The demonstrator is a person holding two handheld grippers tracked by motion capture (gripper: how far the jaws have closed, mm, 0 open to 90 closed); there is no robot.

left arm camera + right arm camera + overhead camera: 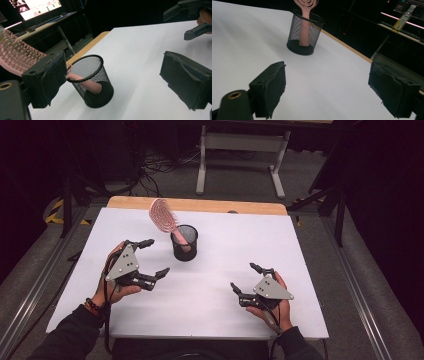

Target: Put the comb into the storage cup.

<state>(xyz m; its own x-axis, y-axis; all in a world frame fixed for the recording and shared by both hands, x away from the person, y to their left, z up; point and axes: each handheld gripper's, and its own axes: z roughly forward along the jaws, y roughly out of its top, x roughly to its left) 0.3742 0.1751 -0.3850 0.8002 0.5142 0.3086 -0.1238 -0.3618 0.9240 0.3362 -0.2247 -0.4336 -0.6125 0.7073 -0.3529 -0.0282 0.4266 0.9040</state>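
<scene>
1. The pink plastic hairbrush [163, 215] stands handle-down in the black wire-mesh cup [184, 243], near the white table's [210, 290] far edge.
2. Left gripper [150, 258] and right gripper [243, 278]: both released, empty.
3. Judgement: placement appears complete; no further move seems required.

A black wire-mesh cup [184, 243] stands on the white tabletop [210, 290], just right of the left gripper [151, 256], whose jaws are spread. A pink plastic hairbrush [167, 219] leans in it, handle down. The right gripper [245, 277], jaws apart and empty, sits well apart from it.
</scene>
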